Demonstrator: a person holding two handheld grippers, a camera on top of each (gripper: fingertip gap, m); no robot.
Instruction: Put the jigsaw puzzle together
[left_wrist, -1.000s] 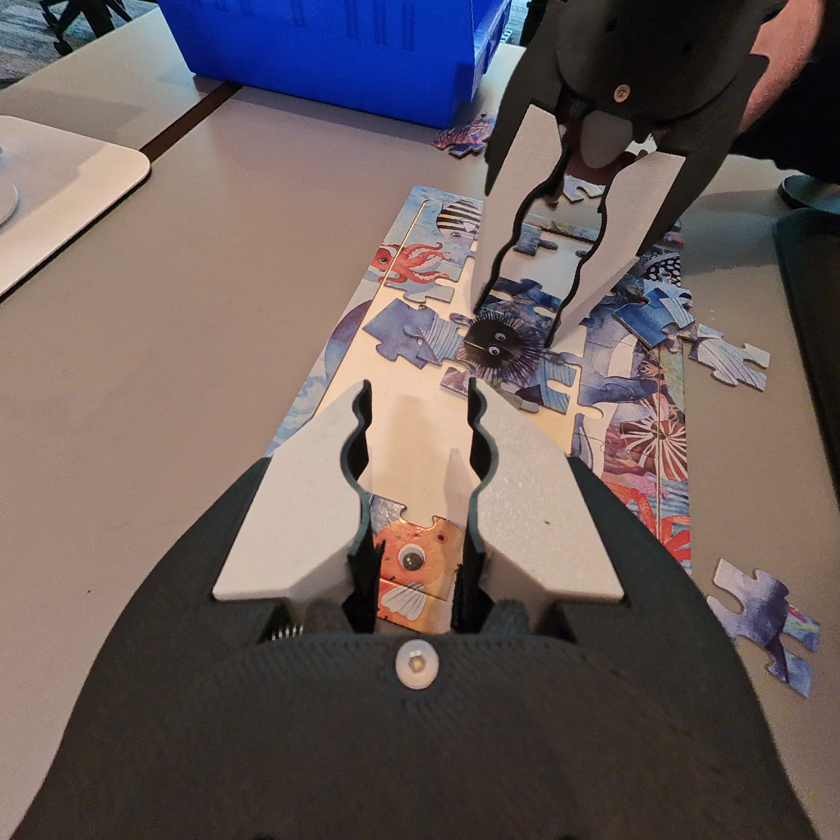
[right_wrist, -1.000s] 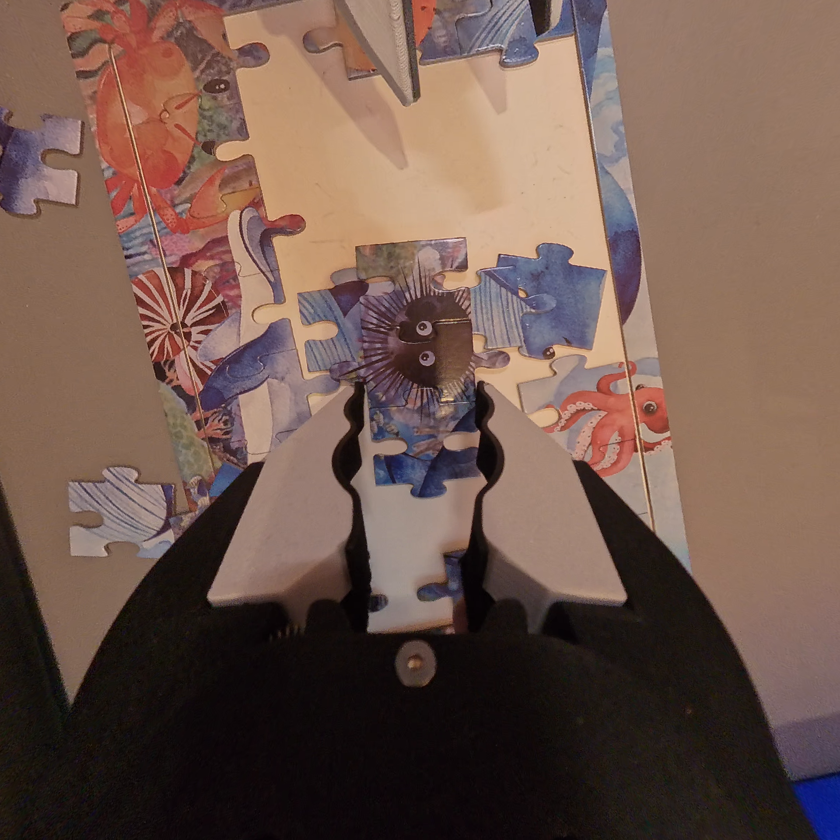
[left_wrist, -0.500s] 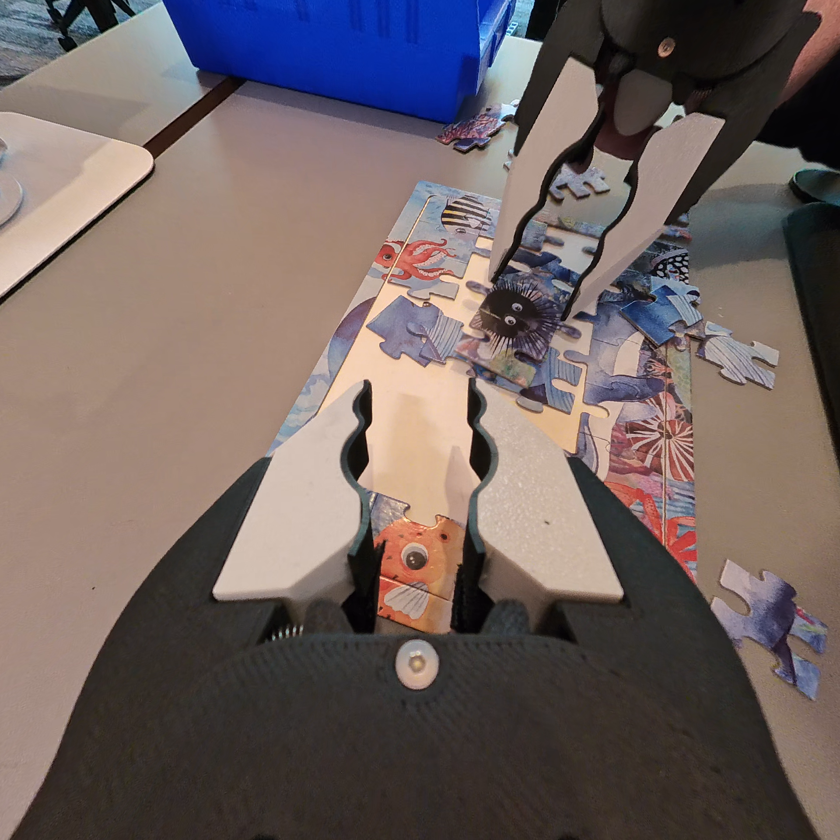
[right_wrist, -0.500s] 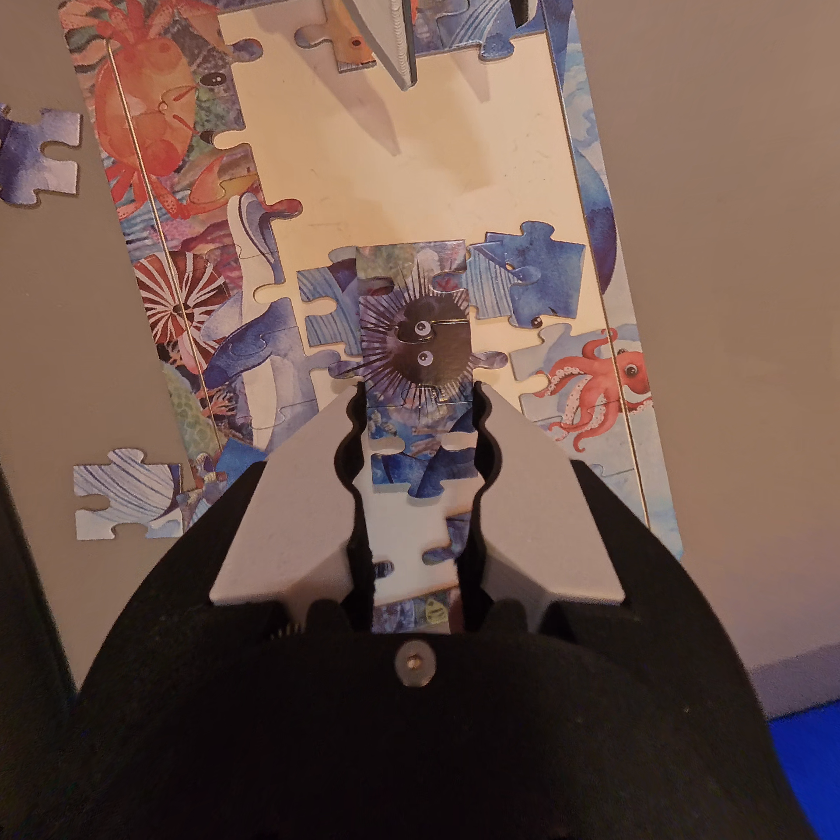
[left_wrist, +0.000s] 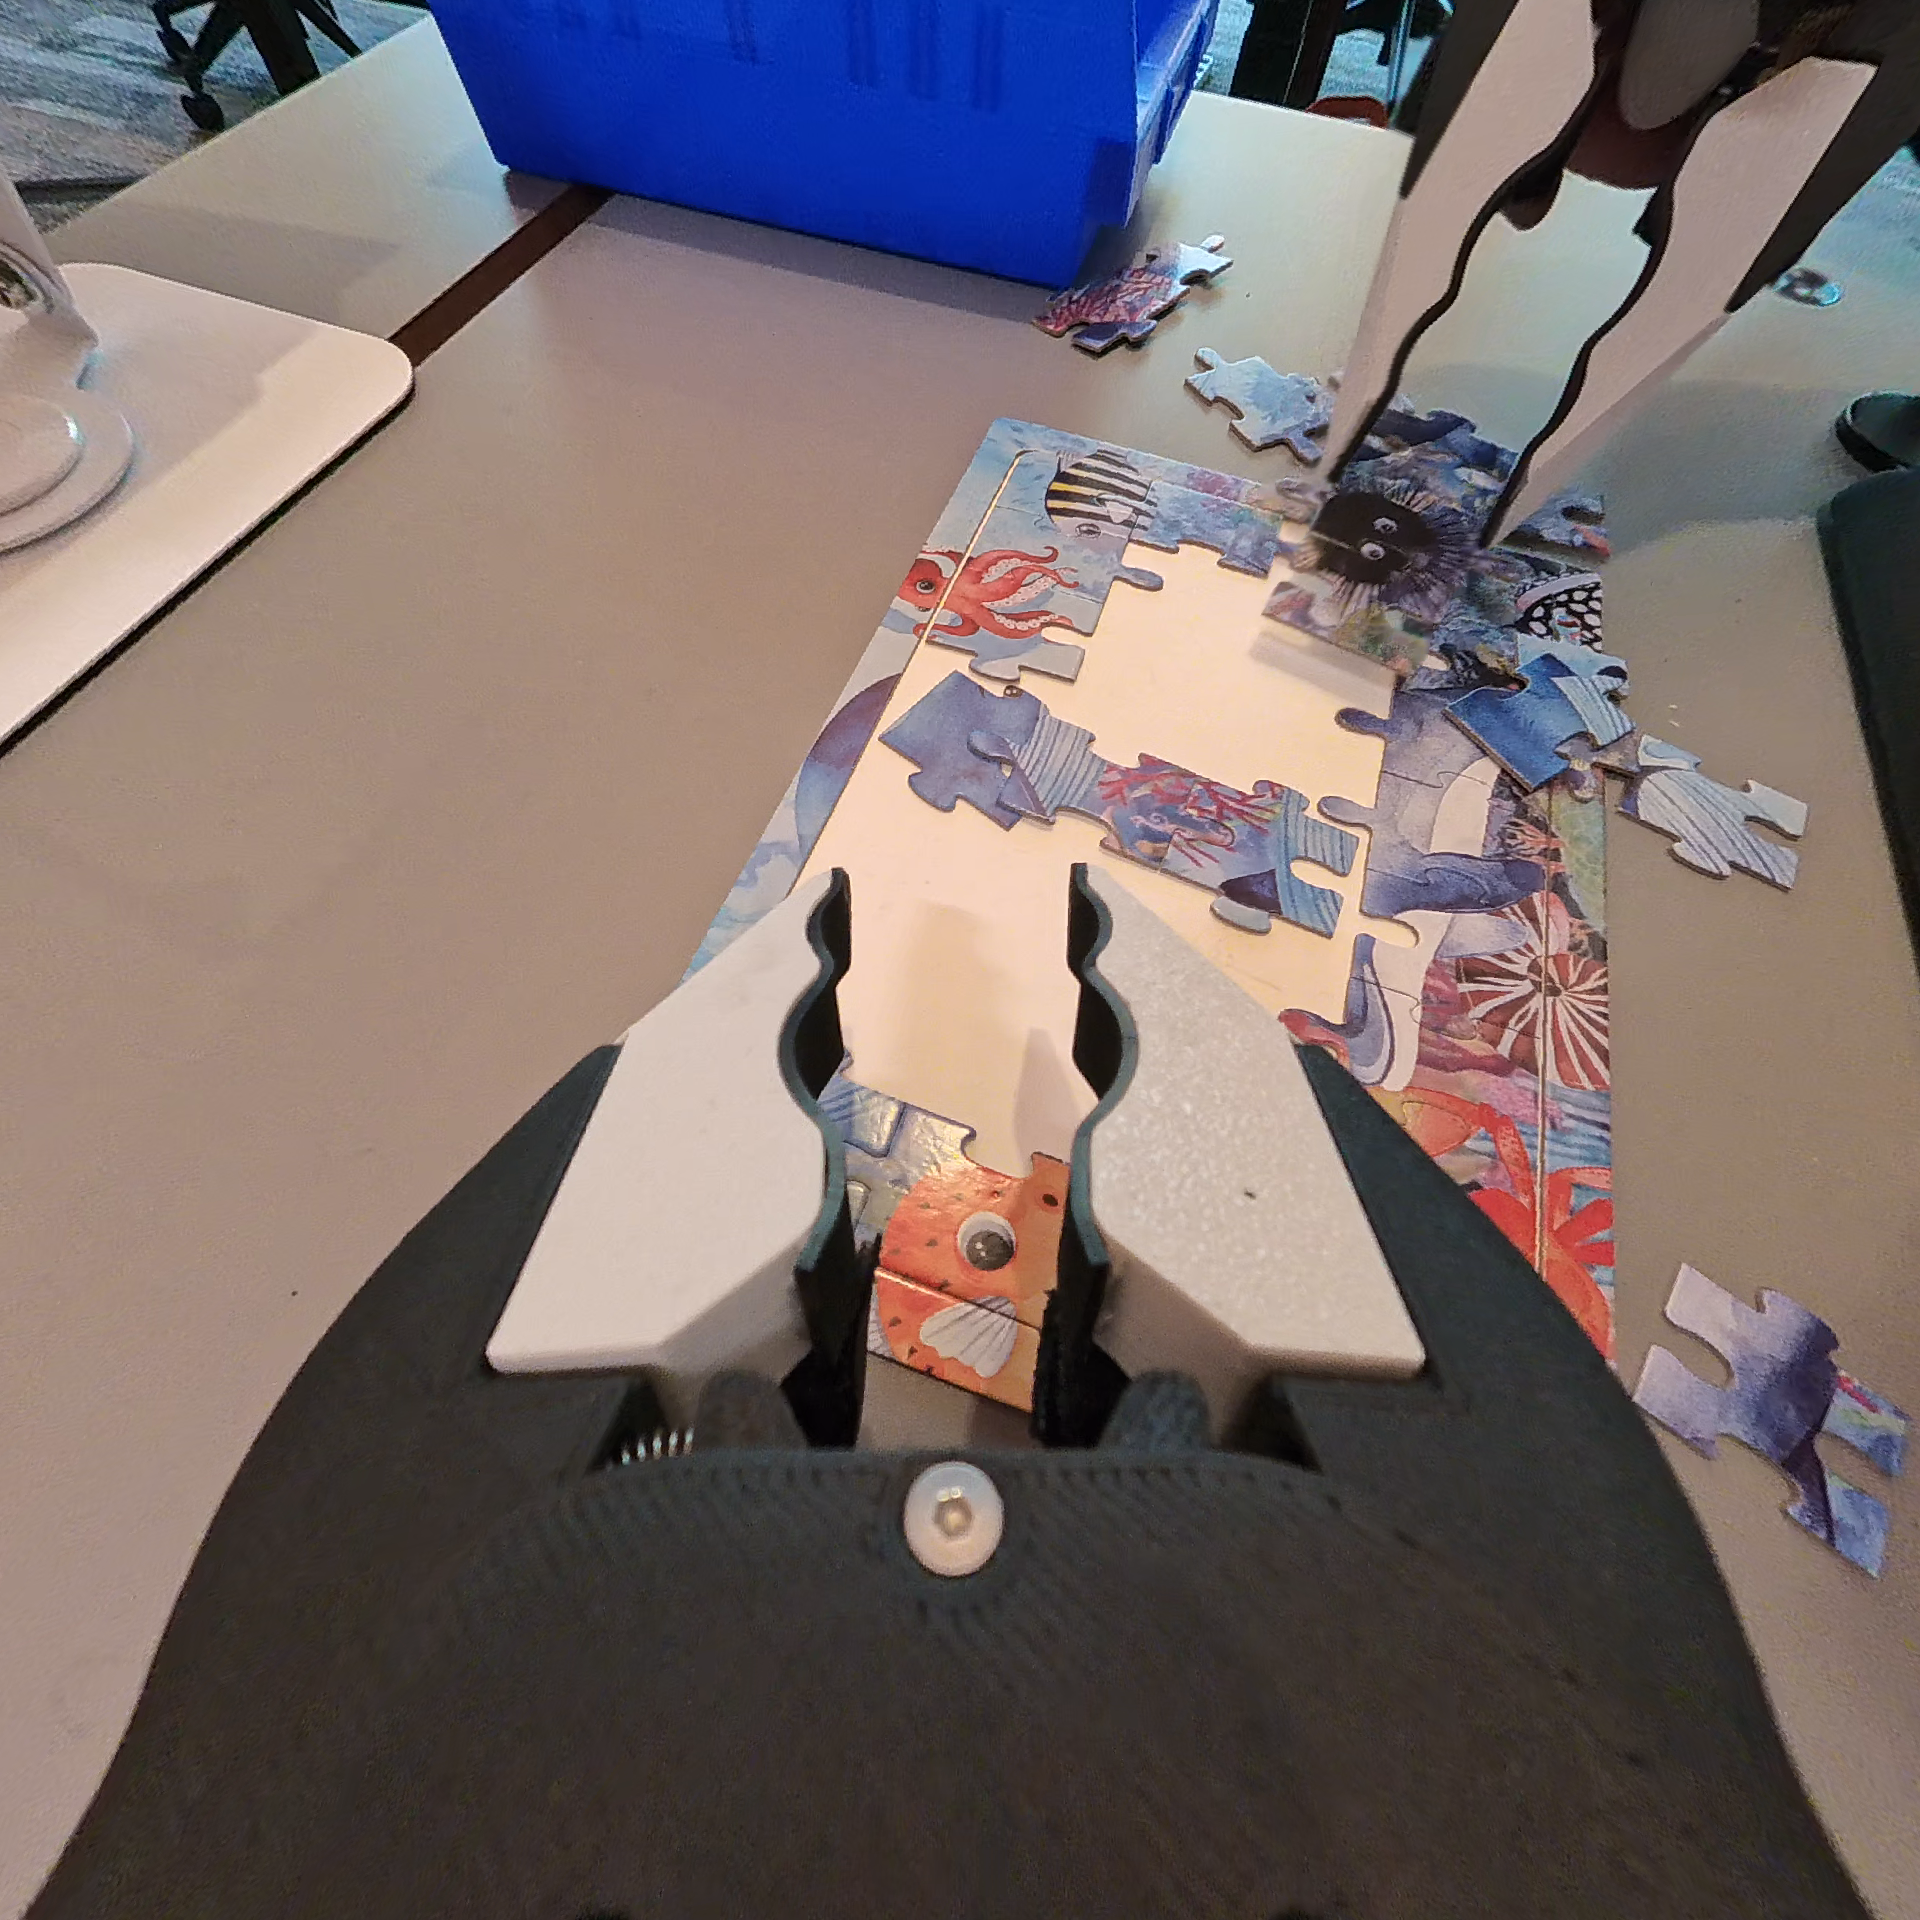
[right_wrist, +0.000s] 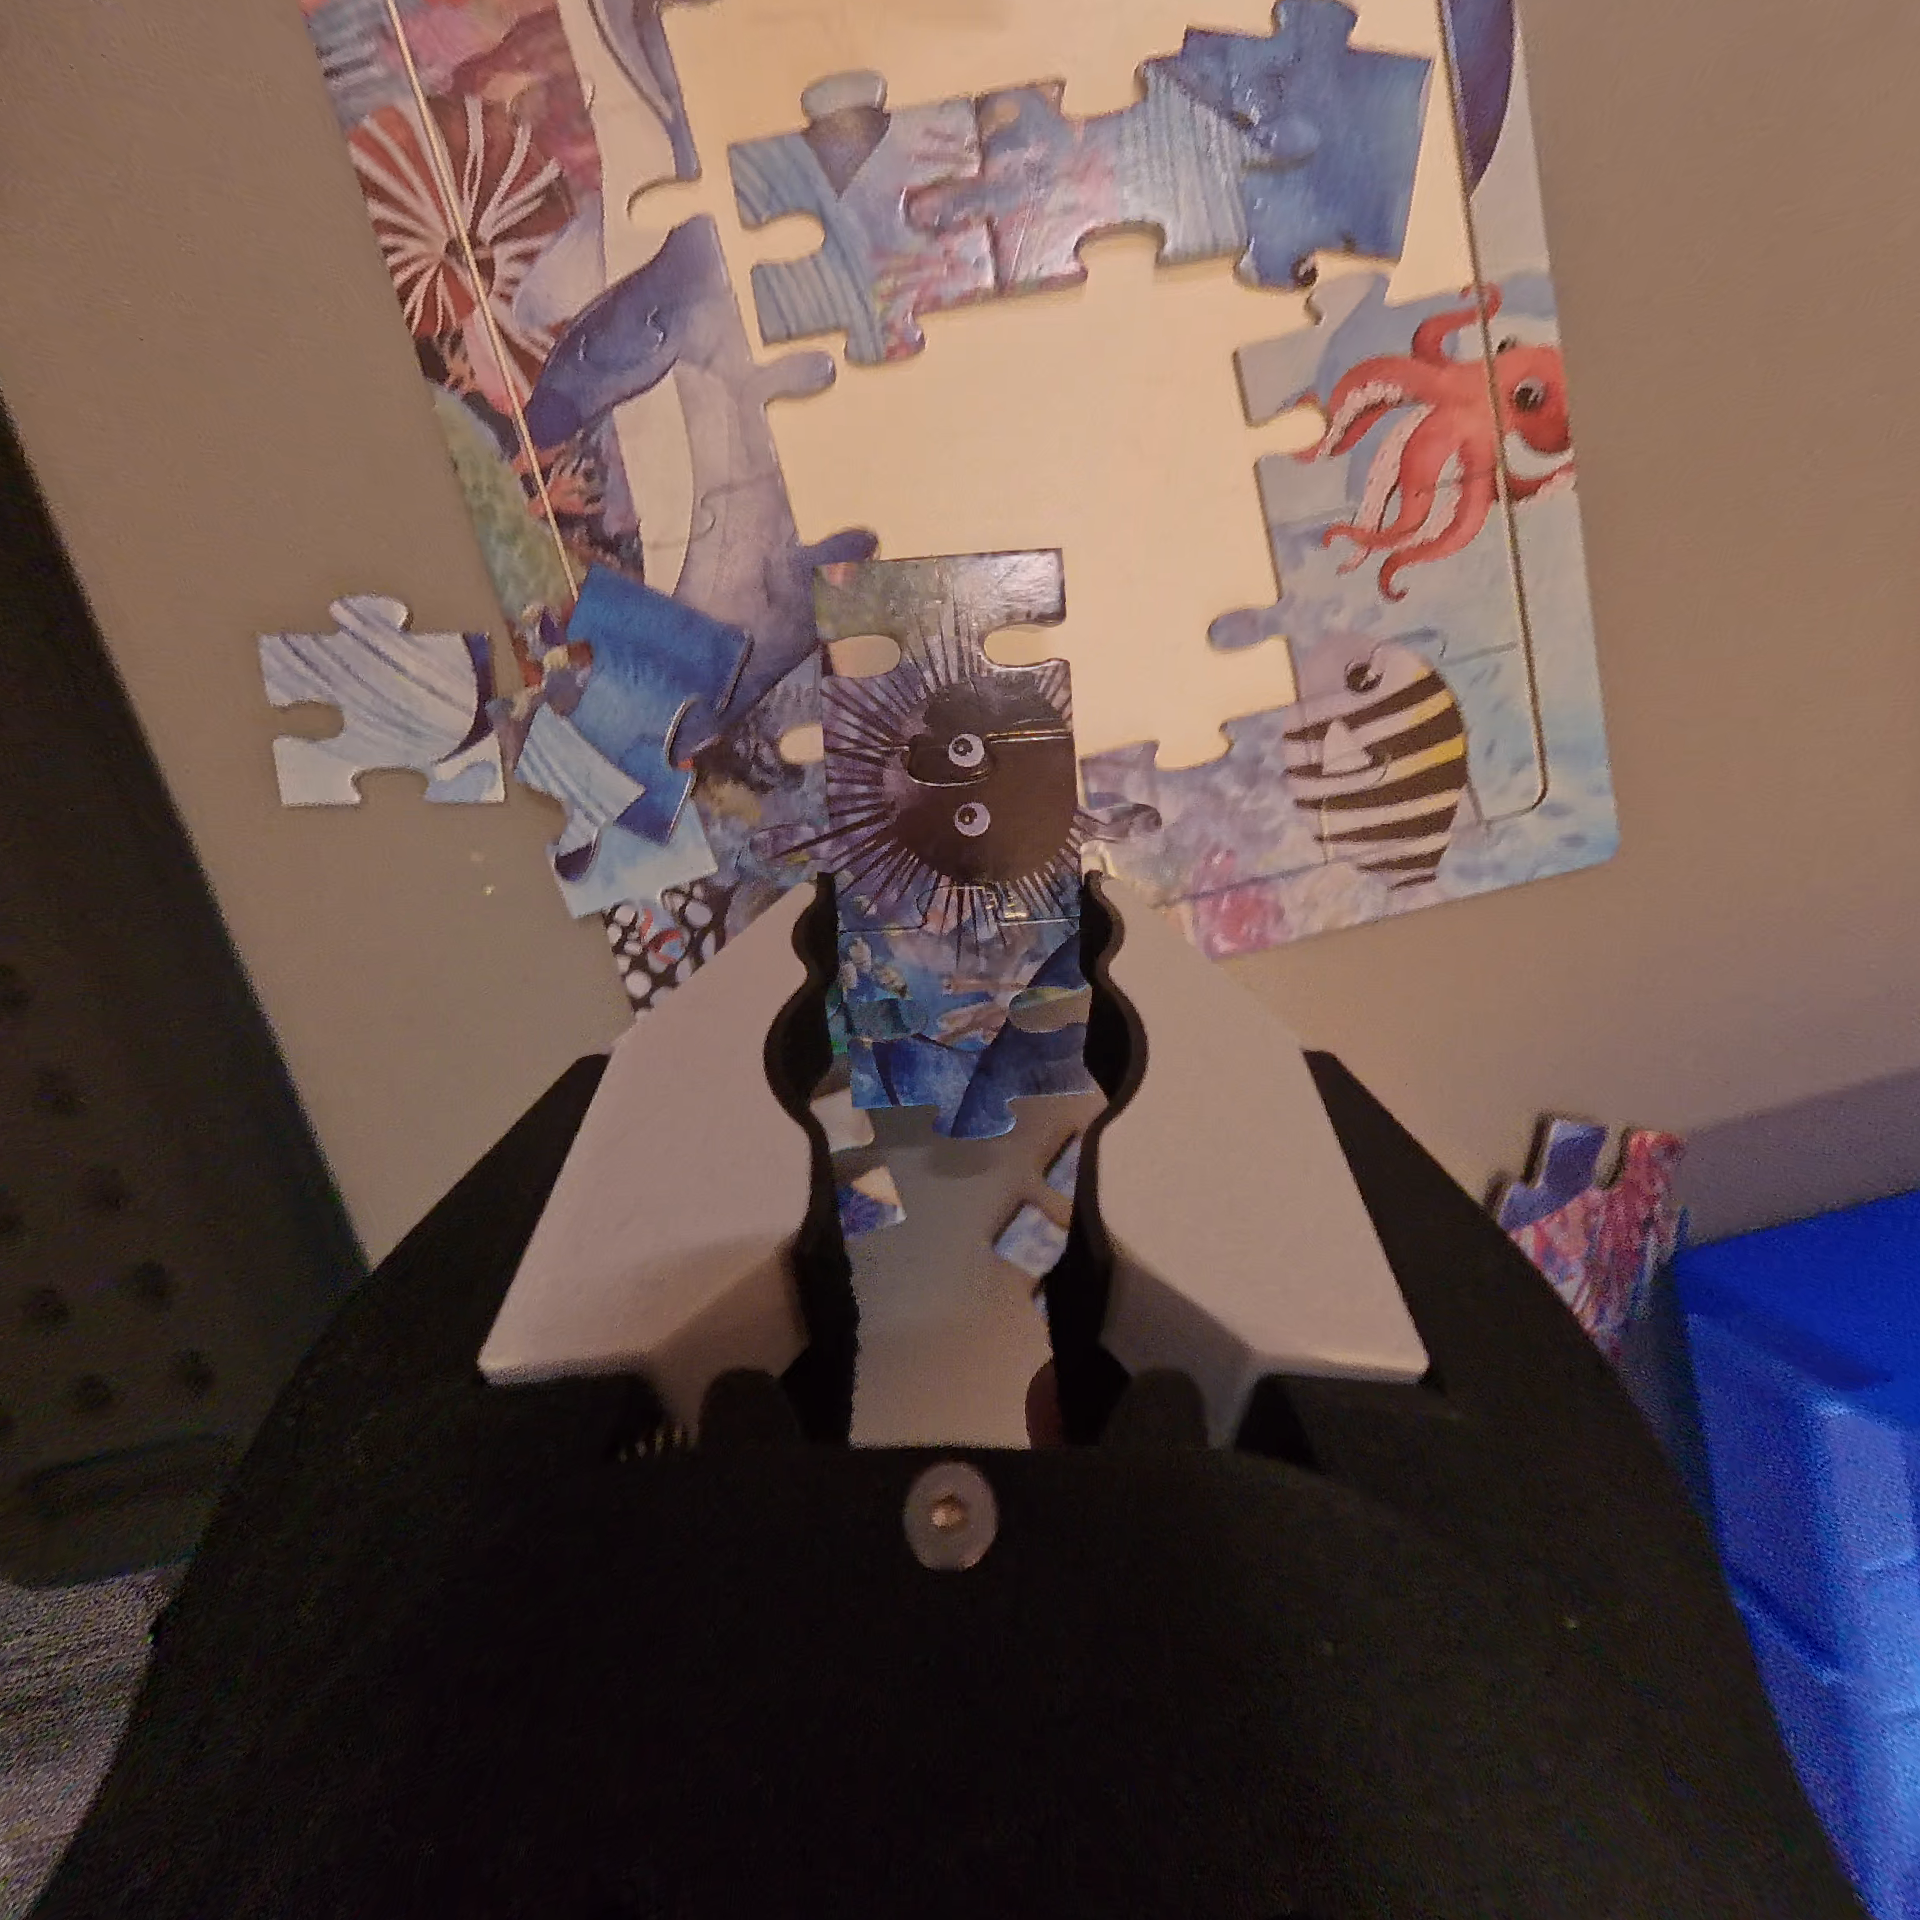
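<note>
Right hand-held gripper (right_wrist: 956, 883) is clamped on the urchin strip (right_wrist: 951, 790), a short run of joined pieces, with one finger on each long edge. From my left wrist view the strip (left_wrist: 1361, 540) hangs tilted just over the far end of the puzzle (left_wrist: 1174, 644) and casts a shadow on the bare cream base. Beside it on that end lie the striped fish (right_wrist: 1371, 769) and the octopus (right_wrist: 1455, 436), both already set along the border. A blue row (left_wrist: 1132, 800) of joined pieces lies loose across the middle of the base, and its end touches the whale edge. My left hand-held gripper (left_wrist: 956, 883) hovers low over the near end with its jaws a narrow gap apart and nothing between them; the orange fish (left_wrist: 966, 1247) shows through that gap. Loose pieces lie on the counter (left_wrist: 416, 727): one purple (left_wrist: 1782, 1403) near my left hand-held gripper, one pale striped (left_wrist: 1714, 821) just off the right border, and a pink one (left_wrist: 1138, 291) beside the blue bin (left_wrist: 831, 125) at the far side.
</note>
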